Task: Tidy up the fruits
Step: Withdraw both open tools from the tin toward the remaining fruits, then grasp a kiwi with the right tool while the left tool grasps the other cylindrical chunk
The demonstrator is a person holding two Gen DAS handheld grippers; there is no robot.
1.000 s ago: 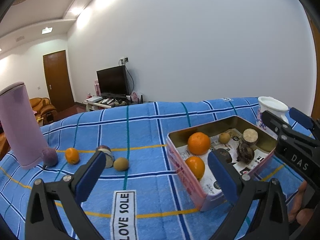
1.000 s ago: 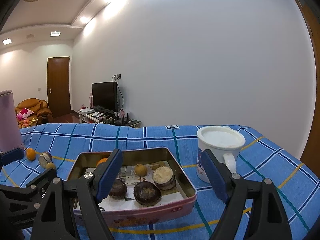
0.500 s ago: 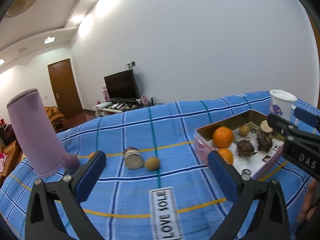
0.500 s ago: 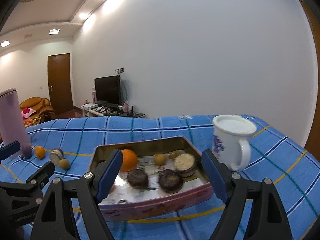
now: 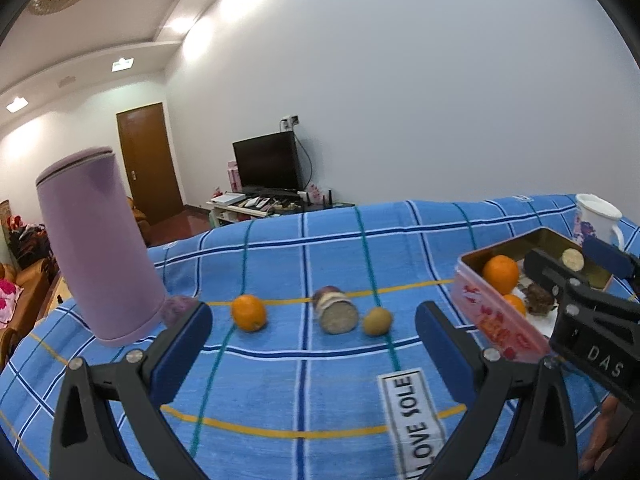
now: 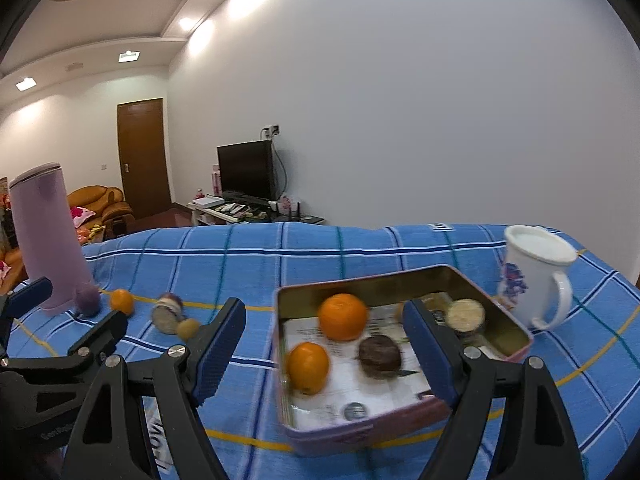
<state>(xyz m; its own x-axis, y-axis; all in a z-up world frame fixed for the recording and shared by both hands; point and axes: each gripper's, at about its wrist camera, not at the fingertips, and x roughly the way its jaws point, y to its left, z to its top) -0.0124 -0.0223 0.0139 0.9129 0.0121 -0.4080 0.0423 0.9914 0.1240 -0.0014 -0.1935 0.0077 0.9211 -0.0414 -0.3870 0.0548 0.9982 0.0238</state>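
— Covering most of both frames is the blue checked cloth [image 5: 320,380] on the worktop. What stands on it?

— At left, a tall lilac flask [image 5: 98,244]; at right of the left view, a pink tin [image 6: 404,424] holding two oranges [image 6: 343,317] and dark fruits.

— And loose fruit?

— Mid-frame in the left view: an orange [image 5: 248,312], a cut fruit [image 5: 336,311] and a small brown fruit [image 5: 377,321], in a row.

— The claws?

— Left claw [image 5: 314,336] spread wide, holding nothing. Right claw [image 6: 324,346] likewise wide and empty, over the tin's near-left side.
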